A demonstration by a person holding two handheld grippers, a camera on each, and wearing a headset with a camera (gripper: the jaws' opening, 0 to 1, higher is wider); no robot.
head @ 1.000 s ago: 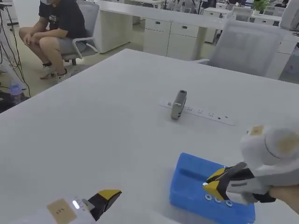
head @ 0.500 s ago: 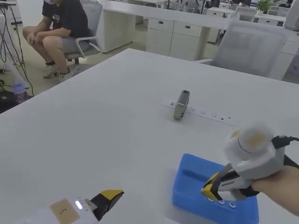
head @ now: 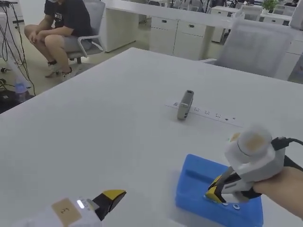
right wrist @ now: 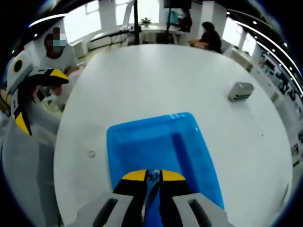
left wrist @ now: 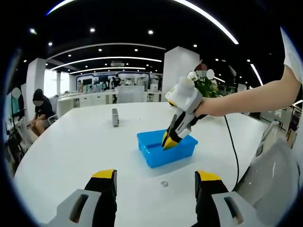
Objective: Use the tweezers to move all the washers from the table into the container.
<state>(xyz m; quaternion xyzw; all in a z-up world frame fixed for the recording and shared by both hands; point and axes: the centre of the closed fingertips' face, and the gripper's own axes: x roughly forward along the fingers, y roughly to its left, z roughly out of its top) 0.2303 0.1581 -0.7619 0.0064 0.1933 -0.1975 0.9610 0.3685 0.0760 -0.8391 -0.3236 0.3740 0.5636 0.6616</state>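
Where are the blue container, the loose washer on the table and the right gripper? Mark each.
blue container (left wrist: 175, 155): left gripper view, on its near side wall.
washer (left wrist: 164, 183): left gripper view, on its middle.
right gripper (left wrist: 169, 143): left gripper view, midway between its yellow fingertips.

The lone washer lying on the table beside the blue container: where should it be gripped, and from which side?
Probably by its rim, from straight above. The washer lies flat on the table, so it offers no edge to a sideways approach. One tip through its hole and one outside would pinch the ring.
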